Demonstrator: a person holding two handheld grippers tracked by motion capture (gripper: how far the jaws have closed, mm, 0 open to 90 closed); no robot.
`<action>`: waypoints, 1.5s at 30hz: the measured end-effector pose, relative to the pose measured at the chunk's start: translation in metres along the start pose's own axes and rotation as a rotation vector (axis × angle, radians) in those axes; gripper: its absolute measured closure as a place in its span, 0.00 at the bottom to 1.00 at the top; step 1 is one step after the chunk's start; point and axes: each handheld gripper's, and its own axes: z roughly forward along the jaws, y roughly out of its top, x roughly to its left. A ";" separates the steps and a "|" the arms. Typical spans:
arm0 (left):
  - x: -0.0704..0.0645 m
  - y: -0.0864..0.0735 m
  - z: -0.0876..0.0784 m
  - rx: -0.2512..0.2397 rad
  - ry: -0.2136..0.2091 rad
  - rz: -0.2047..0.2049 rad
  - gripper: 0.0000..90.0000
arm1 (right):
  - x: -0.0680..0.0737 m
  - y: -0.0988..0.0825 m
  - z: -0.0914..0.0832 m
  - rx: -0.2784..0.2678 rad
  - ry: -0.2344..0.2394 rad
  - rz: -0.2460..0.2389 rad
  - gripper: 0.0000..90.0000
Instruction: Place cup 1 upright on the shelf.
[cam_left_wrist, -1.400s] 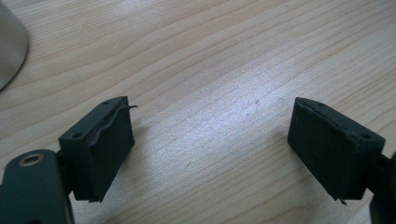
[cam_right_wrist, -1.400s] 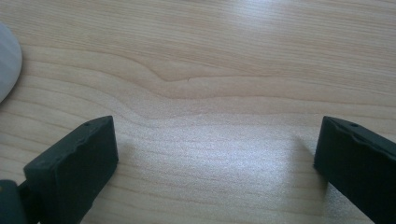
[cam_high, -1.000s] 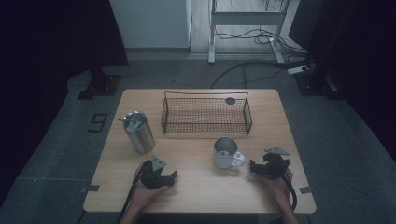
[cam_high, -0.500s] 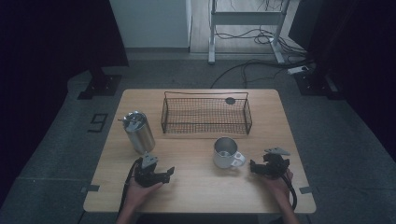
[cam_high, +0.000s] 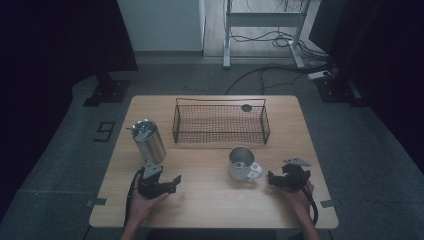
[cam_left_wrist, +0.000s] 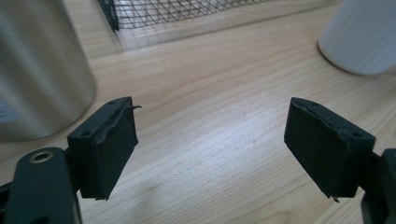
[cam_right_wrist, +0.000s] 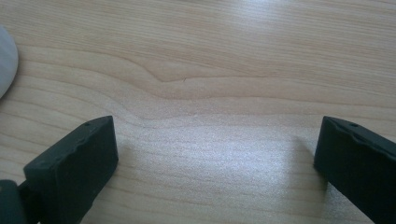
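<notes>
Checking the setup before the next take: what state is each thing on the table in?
Steel canister: upright, lid on, untouched.
Mug: upright, looks empty, handle toward the right gripper.
Wire basket: upright, one small dark disc at its back right.
Left gripper: open, holding nothing.
Right gripper: open, holding nothing.

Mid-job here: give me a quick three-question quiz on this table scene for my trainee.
1. True or false: the mug sits inside the wire basket.
2. Which thing stands nearest the left hand-held gripper? A) steel canister B) mug C) wire basket
3. Fill in: the jaws of the right hand-held gripper stand ____, with bare table between them.
Key: 1 false, it stands on the table in front of the basket; 2 A; 3 open.
</notes>
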 end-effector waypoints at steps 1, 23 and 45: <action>0.002 0.000 -0.002 -0.006 0.000 -0.008 0.19 | 0.000 0.000 0.000 0.000 0.000 0.000 0.00; 0.026 0.004 -0.021 -0.071 0.049 -0.074 0.17 | 0.000 0.000 0.000 0.000 -0.001 0.000 0.00; 0.061 0.007 -0.032 -0.109 0.167 -0.130 0.15 | 0.000 0.000 0.000 0.000 -0.002 0.003 0.00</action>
